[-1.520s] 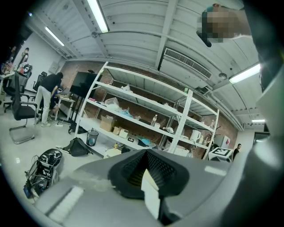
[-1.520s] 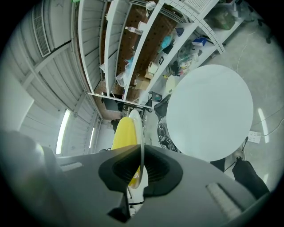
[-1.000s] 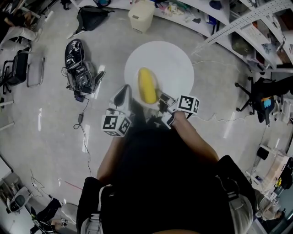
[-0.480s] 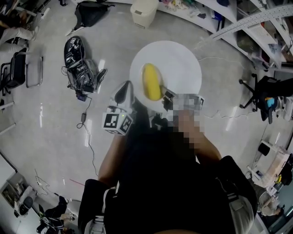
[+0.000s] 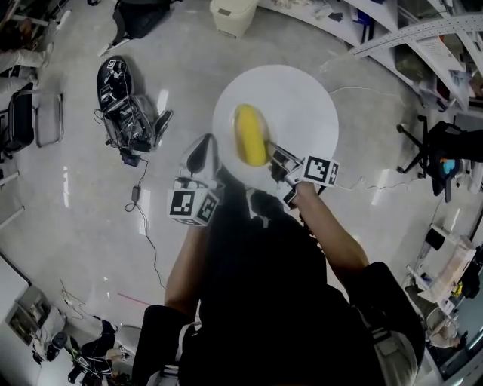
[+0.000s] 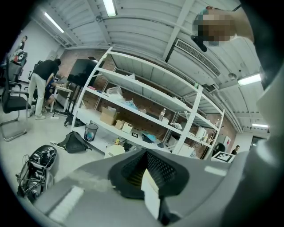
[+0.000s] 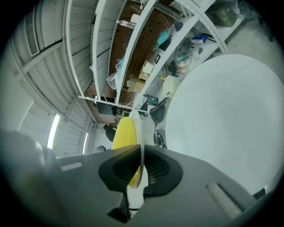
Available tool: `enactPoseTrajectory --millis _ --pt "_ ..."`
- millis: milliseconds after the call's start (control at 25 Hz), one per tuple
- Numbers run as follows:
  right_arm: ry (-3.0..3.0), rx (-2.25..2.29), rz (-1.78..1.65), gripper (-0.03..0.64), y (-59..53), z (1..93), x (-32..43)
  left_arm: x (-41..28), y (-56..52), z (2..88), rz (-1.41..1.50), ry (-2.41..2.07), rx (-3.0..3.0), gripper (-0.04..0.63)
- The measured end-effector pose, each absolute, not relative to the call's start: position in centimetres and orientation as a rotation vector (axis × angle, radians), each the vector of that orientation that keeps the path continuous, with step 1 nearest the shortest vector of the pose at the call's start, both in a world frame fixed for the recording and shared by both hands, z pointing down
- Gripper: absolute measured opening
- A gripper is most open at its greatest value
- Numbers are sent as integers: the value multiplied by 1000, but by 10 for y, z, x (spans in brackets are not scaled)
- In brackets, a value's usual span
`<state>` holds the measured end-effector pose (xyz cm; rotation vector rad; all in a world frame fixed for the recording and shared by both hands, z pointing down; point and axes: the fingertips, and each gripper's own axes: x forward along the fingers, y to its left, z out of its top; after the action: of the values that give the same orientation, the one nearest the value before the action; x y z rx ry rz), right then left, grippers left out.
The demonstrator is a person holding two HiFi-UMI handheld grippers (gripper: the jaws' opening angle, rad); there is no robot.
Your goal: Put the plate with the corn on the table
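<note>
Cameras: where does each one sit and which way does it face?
Head view: on the person's head, looking steeply down at the floor; shows both arms, the left tool, and the right tool gripping the plate with the corn.
Left gripper view: on the left tool, facing shelving and ceiling; its own shut jaws show.
Right gripper view: on the right tool, looking along the plate rim clamped in its jaws.
Shared: head and right gripper views both show plate and corn.

A workshop or lab — tall white shelving [image 6: 151, 91] stacked with boxes [image 6: 108, 116]; polished concrete floor [image 5: 83, 219]; tangled cables [image 5: 128, 121]; an office chair [image 6: 11, 104] — strip lights [image 6: 109, 7] overhead.
</note>
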<state>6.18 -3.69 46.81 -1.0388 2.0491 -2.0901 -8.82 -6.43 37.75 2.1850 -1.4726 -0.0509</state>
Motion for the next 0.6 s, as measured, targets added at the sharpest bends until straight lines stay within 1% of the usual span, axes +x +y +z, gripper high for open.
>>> enactPoseTrajectory --millis 80,360,600 --pt "2029 -1058 -2113 28 -39 478 62 -89 -70 383 -60 -1474 2180 3" --pt "2118 -937 -2022 28 -65 493 47 -92 -97 409 -75 -1472 2157 2" --pt "2116 -942 -2043 28 -71 512 42 -93 -111 428 -76 -1457 2155 3"
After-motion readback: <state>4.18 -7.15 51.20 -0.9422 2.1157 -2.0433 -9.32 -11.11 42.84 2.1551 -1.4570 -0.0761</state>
